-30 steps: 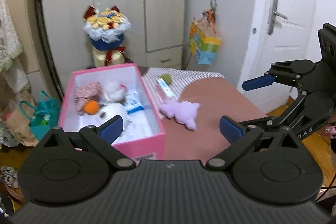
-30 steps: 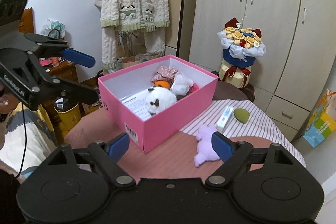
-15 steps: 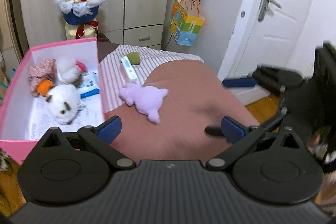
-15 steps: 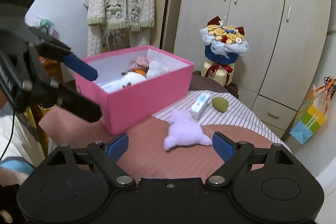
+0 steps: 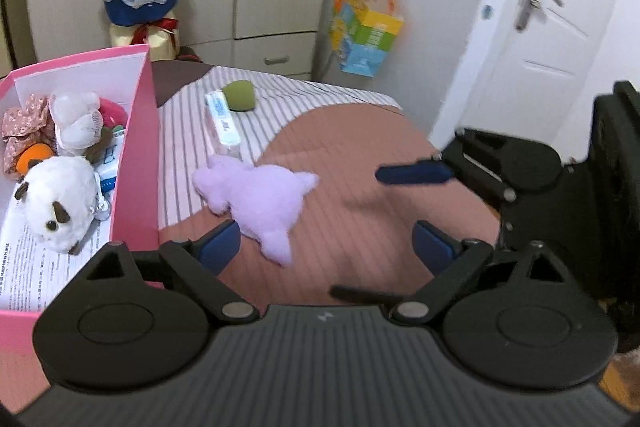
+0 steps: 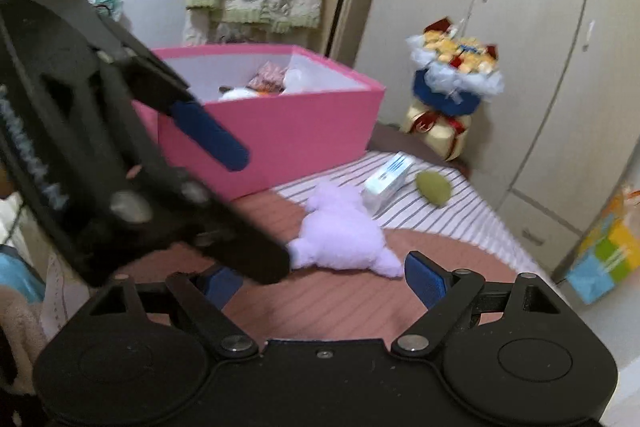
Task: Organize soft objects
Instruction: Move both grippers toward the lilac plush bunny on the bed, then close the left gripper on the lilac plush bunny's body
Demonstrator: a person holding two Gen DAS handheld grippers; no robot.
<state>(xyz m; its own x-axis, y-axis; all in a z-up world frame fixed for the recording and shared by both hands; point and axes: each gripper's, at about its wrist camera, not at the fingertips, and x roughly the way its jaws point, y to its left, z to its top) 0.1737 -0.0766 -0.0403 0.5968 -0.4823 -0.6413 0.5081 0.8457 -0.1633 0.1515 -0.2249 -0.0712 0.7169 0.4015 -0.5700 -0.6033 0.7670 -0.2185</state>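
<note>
We hold the left gripper (image 5: 326,247) w/ jaws wide, just been narrowing a bit, nothing between them. Right gripper (image 6: 324,277) also spread, empty. Purple plush (image 5: 258,199) lies just right of the pink box (image 5: 138,163), touching a white packet (image 5: 224,125); green pouch (image 5: 239,96) beyond it.

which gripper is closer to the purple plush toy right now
Left. The left gripper, open, has one of its fingers right beside the purple plush toy. The right gripper, open, hangs farther off, across the bed.
</note>
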